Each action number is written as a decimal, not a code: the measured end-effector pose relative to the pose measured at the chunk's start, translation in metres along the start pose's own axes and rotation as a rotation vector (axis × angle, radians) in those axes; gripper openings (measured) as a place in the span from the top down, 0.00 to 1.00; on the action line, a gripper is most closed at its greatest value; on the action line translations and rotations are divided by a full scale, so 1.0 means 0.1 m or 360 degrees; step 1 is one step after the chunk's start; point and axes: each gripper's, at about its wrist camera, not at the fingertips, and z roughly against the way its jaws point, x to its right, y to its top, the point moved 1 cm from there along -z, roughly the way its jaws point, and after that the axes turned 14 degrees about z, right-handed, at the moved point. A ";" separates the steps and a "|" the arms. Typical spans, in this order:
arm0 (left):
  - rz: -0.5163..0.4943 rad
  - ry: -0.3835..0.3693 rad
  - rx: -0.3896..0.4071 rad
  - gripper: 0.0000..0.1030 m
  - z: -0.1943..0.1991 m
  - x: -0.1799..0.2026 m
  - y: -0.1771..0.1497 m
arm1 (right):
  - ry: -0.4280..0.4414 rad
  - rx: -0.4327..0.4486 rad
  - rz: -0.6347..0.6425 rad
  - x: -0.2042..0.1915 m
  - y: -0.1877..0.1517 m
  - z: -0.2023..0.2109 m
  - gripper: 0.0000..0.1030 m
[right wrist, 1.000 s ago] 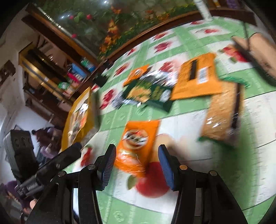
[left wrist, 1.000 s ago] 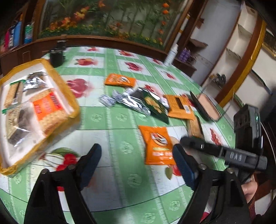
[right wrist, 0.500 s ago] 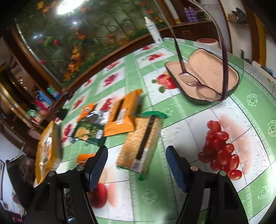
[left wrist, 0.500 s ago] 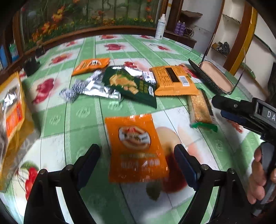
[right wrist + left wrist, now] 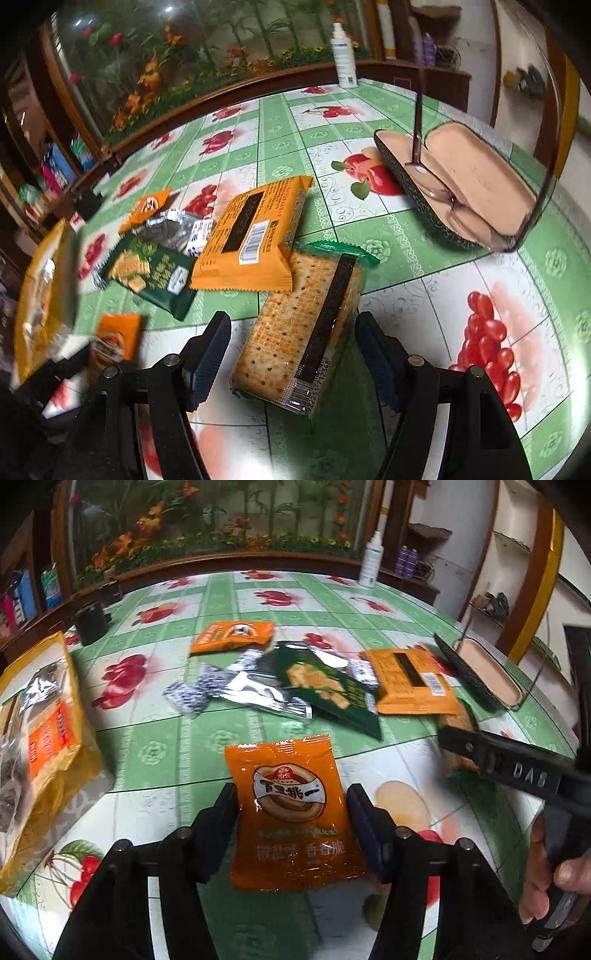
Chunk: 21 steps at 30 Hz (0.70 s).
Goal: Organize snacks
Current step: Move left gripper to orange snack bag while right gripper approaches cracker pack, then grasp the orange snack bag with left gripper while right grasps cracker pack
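My left gripper (image 5: 291, 819) is open, its fingers either side of an orange snack packet (image 5: 291, 812) lying flat on the table. My right gripper (image 5: 293, 354) is open, straddling a clear-wrapped cracker pack (image 5: 303, 332) with a green end. Further back lie an orange box-like packet (image 5: 251, 240), a dark green biscuit packet (image 5: 328, 686), silver wrappers (image 5: 236, 690) and another orange packet (image 5: 232, 637). A yellow bag (image 5: 37, 738) holding several snacks lies at the left. The right gripper's body (image 5: 524, 771) shows at the right of the left wrist view.
An open glasses case (image 5: 461, 184) with glasses lies at the right. A white spray bottle (image 5: 343, 55) stands at the far table edge. A black cup (image 5: 90, 622) stands at the far left. The green fruit-print tablecloth (image 5: 461, 302) covers the round table.
Both grippers have moved forward and down. The left one has closed in around the orange packet; the right one swung from that packet to the cracker pack and now straddles it.
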 end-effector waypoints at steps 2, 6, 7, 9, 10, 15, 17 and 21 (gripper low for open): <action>0.0005 0.0023 0.0006 0.43 0.00 -0.02 0.02 | -0.0067 -0.0009 0.0051 -0.01 -0.03 0.01 0.43; 0.0038 0.0088 0.0022 0.43 0.00 -0.14 0.06 | -0.0013 -0.0018 0.0100 -0.06 -0.15 0.12 0.45; 0.0044 0.0094 0.0026 0.43 0.00 -0.16 0.06 | 0.0017 -0.0025 0.0127 -0.12 -0.19 0.15 0.45; 0.0042 0.0103 0.0026 0.43 0.00 -0.16 0.06 | 0.0136 -0.0019 0.0145 -0.25 -0.24 0.19 0.45; 0.0036 0.0103 0.0025 0.43 0.00 -0.16 0.06 | 0.0152 -0.0018 0.0194 -0.35 -0.26 0.20 0.45; 0.0049 0.0086 0.0023 0.43 0.01 -0.17 0.06 | 0.0264 -0.0009 0.0262 -0.61 -0.21 0.14 0.47; 0.0056 0.0078 0.0023 0.43 0.01 -0.19 0.06 | 0.0289 -0.0002 0.0247 -0.60 -0.20 0.12 0.47; 0.0037 0.0097 0.0023 0.43 0.01 -0.17 0.06 | 0.0310 0.0002 0.0232 -0.57 -0.19 0.11 0.47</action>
